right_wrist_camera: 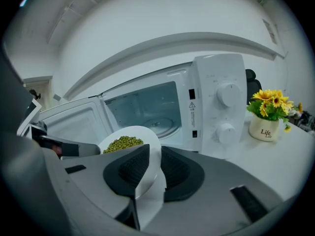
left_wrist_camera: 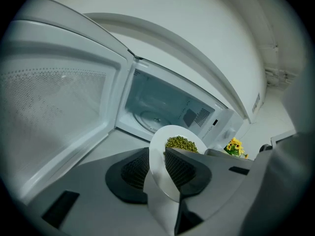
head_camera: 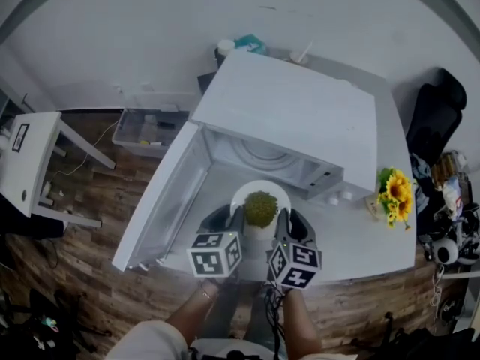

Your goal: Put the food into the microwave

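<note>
Plate [head_camera: 244, 195] of green beans [head_camera: 260, 208] sits level and face up between the two grippers, just in front of the open microwave [head_camera: 292, 118] and not yet inside it. Being round, it has no long axis; the line from one held rim to the other runs left to right across the mouth of the oven. The left gripper [head_camera: 227, 221] pinches the plate's left rim, its ribbed pads pressed on either face of the white edge, as the left gripper view shows [left_wrist_camera: 160, 168]. The right gripper [head_camera: 289, 223] clamps the opposite rim in the same way [right_wrist_camera: 147, 168]. The beans form a small heap near the plate's middle [right_wrist_camera: 123, 143]. The microwave's opening faces the person, and its door [head_camera: 161, 201] is swung wide to the left. The glass turntable [left_wrist_camera: 152, 118] lies bare inside the cavity. A pot of sunflowers [right_wrist_camera: 268, 114] stands on the white table [head_camera: 360, 238] to the right of the control knobs [right_wrist_camera: 227, 95], well apart from the plate.
</note>
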The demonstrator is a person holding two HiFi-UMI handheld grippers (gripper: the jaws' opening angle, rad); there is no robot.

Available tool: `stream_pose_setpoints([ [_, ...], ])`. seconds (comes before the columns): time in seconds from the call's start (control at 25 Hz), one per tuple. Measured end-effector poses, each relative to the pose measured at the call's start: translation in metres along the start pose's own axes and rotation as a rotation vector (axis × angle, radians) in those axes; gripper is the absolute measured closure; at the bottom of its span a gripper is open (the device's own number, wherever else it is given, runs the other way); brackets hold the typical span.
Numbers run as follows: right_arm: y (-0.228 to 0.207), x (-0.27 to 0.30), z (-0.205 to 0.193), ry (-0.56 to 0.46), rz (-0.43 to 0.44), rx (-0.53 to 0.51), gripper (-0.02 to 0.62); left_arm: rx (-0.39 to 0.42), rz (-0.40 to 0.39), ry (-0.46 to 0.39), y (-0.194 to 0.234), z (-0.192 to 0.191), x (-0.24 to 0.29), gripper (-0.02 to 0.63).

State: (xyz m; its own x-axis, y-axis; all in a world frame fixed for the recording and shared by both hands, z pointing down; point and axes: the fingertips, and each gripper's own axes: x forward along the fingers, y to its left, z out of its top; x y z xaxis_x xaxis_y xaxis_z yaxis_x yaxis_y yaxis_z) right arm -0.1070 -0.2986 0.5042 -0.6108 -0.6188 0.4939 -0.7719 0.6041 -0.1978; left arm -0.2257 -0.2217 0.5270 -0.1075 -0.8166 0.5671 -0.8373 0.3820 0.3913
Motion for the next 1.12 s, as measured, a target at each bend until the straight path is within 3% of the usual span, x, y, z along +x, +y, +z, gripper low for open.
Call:
stream_pose_setpoints([
  [1.12, -0.002, 0.123, 0.056, -0.109, -0.049, 0.003, 0.512, 0.019, 0.018, -0.094, 0.037, 0.086, 0.11, 0.489],
])
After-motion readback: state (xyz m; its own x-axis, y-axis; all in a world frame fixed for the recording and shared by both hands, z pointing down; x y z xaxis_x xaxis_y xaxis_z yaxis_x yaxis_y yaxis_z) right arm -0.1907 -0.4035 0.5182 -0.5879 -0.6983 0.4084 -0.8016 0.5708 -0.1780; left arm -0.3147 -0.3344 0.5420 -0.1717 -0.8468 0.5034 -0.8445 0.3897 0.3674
